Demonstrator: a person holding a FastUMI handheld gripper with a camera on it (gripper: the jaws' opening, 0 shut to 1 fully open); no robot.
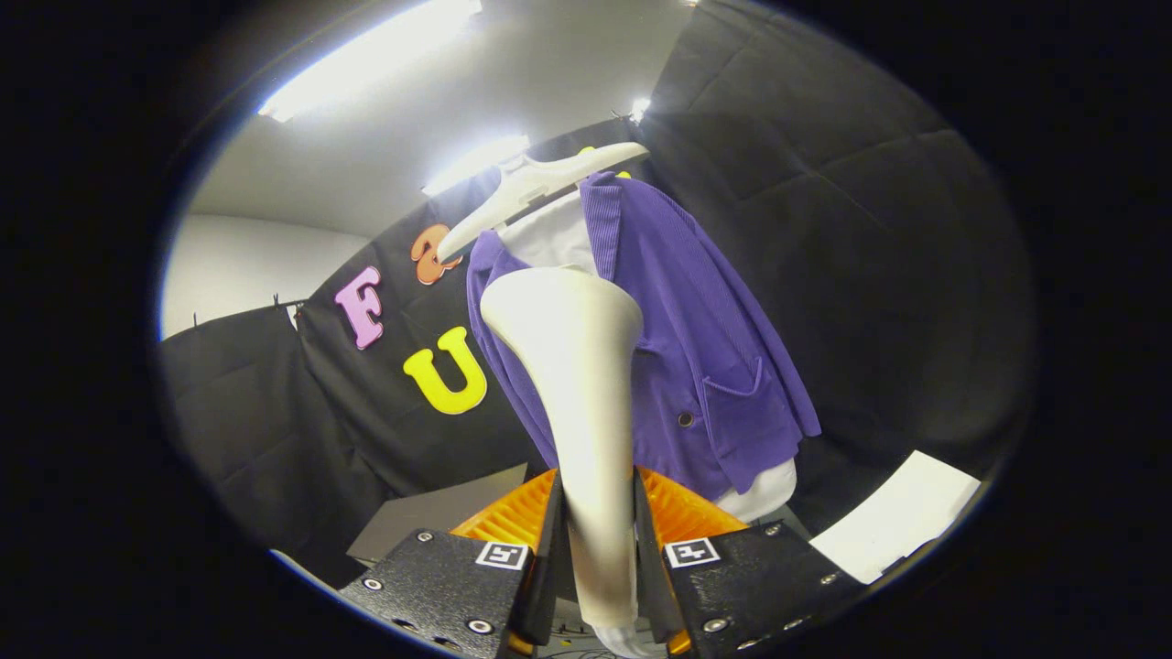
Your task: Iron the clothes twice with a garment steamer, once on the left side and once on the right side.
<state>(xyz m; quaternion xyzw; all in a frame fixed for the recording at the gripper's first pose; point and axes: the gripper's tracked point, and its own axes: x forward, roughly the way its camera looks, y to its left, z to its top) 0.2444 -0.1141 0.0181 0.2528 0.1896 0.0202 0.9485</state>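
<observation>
A white garment steamer (586, 403) stands up between my fingers, its handle clamped by both and its wide head raised toward the clothes. My gripper (597, 522) is shut on that handle. Beyond the steamer head hangs a purple corduroy jacket (696, 329) over a white shirt (549, 233), both on a white hanger (540, 183). The steamer head covers the jacket's left front panel; whether it touches the fabric I cannot tell. The jacket's right panel with a pocket and a button shows beside the steamer. The white shirt's hem (765, 490) peeks out below the jacket.
Black cloth walls stand behind and to both sides of the hanging clothes. A white sheet (902, 513) lies low beyond my right finger, and a grey board (439, 513) lies low beyond my left finger. Ceiling lights glare above.
</observation>
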